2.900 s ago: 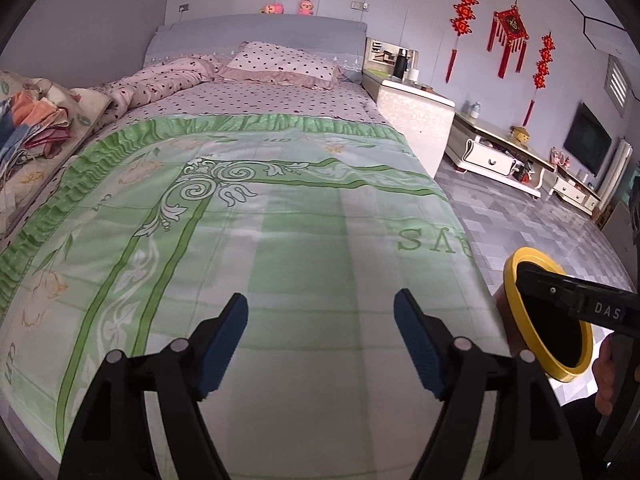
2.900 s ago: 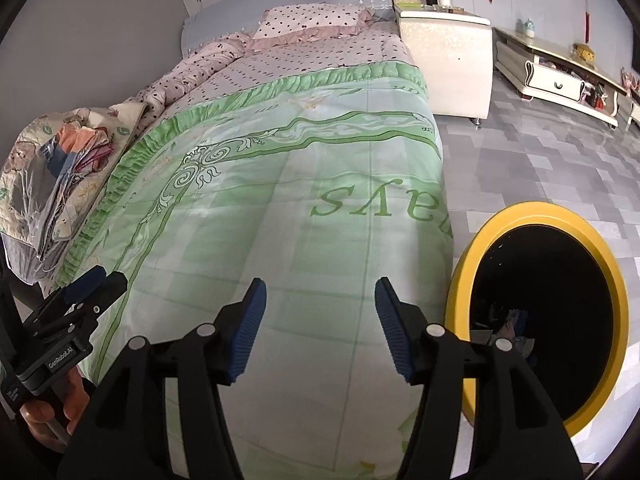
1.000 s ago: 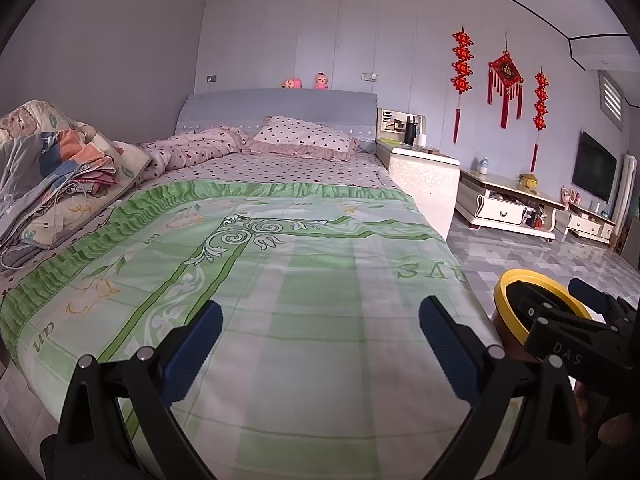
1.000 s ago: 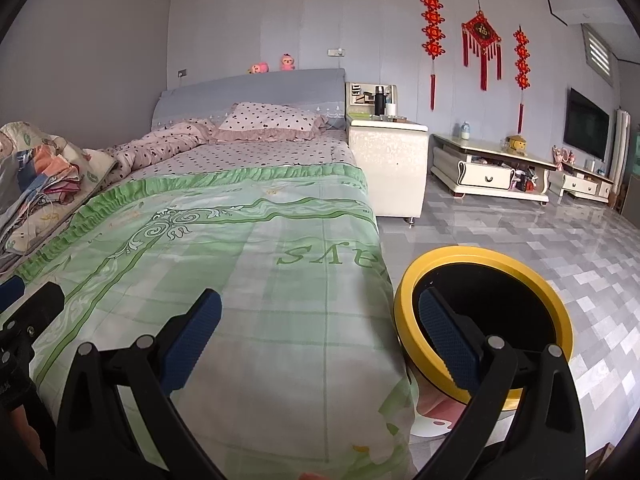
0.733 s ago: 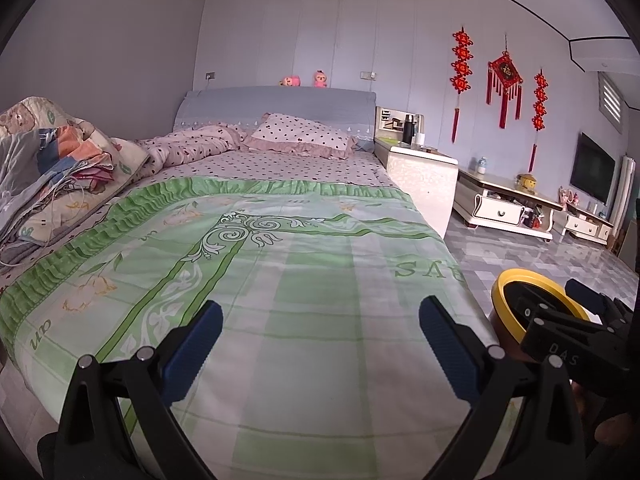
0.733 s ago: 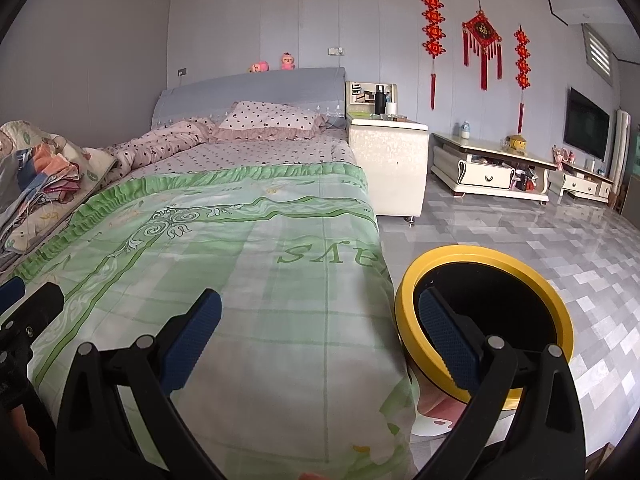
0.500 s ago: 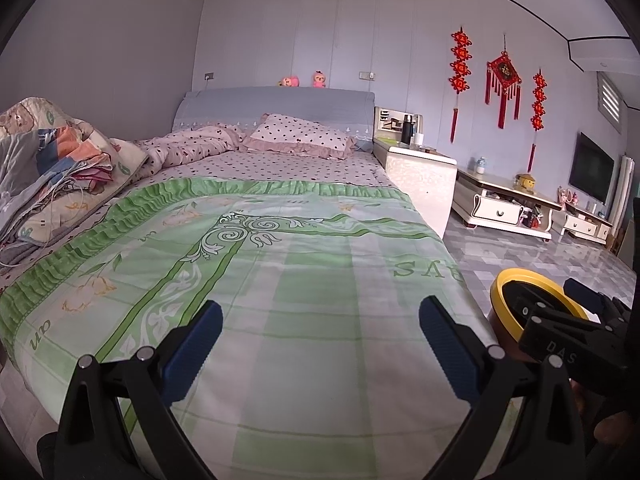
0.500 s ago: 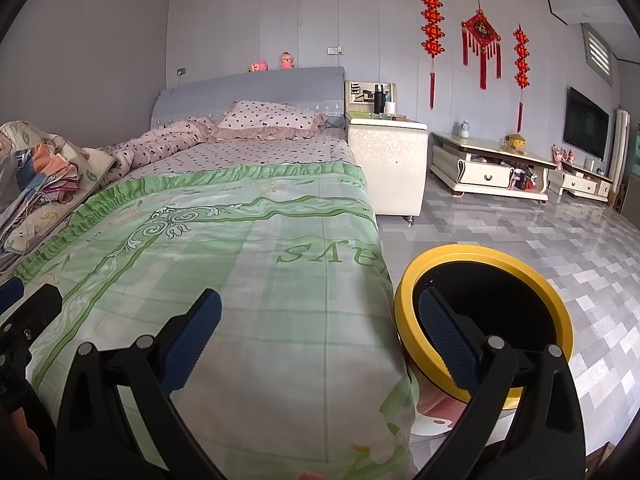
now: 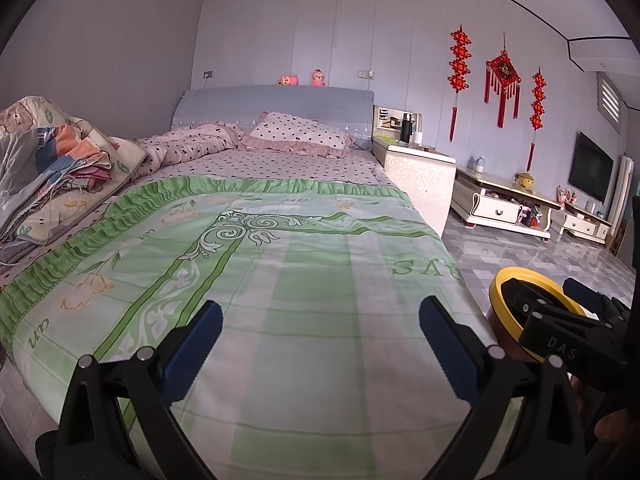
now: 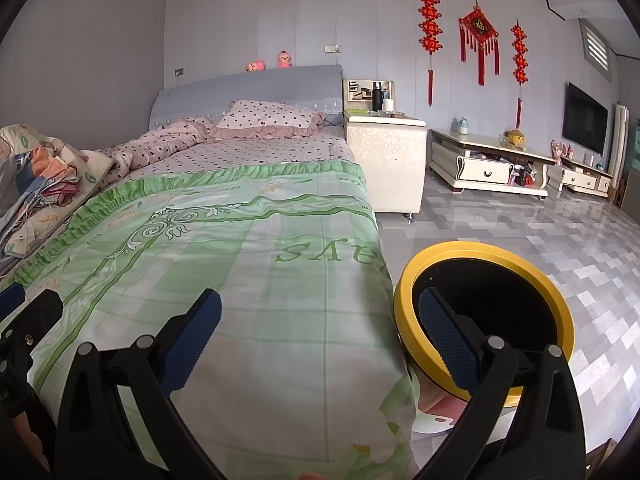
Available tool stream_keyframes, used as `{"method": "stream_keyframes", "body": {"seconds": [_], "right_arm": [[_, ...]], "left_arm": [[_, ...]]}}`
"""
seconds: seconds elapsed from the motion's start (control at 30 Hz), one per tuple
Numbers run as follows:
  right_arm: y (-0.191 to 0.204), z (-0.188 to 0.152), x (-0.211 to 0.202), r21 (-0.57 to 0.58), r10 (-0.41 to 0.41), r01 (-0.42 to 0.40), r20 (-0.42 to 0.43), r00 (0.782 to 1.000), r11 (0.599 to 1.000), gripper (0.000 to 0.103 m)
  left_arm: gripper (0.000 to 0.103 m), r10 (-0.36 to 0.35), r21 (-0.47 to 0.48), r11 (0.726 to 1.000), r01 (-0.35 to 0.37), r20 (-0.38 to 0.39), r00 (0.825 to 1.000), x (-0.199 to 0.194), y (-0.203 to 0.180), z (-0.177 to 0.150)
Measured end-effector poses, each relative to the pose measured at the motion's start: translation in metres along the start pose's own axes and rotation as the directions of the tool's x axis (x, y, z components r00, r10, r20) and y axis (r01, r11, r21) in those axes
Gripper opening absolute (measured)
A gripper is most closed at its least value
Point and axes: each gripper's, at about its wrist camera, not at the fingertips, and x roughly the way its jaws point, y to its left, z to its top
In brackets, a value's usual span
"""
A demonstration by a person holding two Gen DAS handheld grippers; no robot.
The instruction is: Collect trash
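Observation:
A trash bin with a yellow rim (image 10: 562, 312) and black inside stands on the floor by the bed's right foot corner; its rim also shows in the left wrist view (image 9: 498, 300). My left gripper (image 9: 320, 344) is open and empty above the foot of the green bedspread (image 9: 300, 280). My right gripper (image 10: 320, 340) is open and empty over the bed's right edge, its right finger in front of the bin. No loose trash shows on the bedspread (image 10: 260, 260).
A pile of folded bedding (image 9: 44, 168) lies on the bed's left side, a dotted pillow (image 9: 296, 136) at the head. A white nightstand (image 10: 384, 160) and a low TV cabinet (image 10: 488, 168) stand to the right along the wall. Grey tiled floor (image 10: 520, 232) lies right of the bed.
Both grippers have risen and tilted up from looking down at the bedspread to a level view of the room, and their jaws have opened wider. In the last second little has moved.

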Motion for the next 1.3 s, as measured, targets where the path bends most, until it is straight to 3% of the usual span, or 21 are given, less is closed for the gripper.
{"method": "stream_keyframes", "body": {"seconds": [1.3], "right_arm": [[-0.0006,-0.0039,0.0013,0.013,0.0,0.001,-0.011,1.0,1.0,0.095]], "left_arm": [[0.095,-0.006,-0.001,1.0,0.006,-0.008,1.0,0.001,-0.0008,-0.0025]]}}
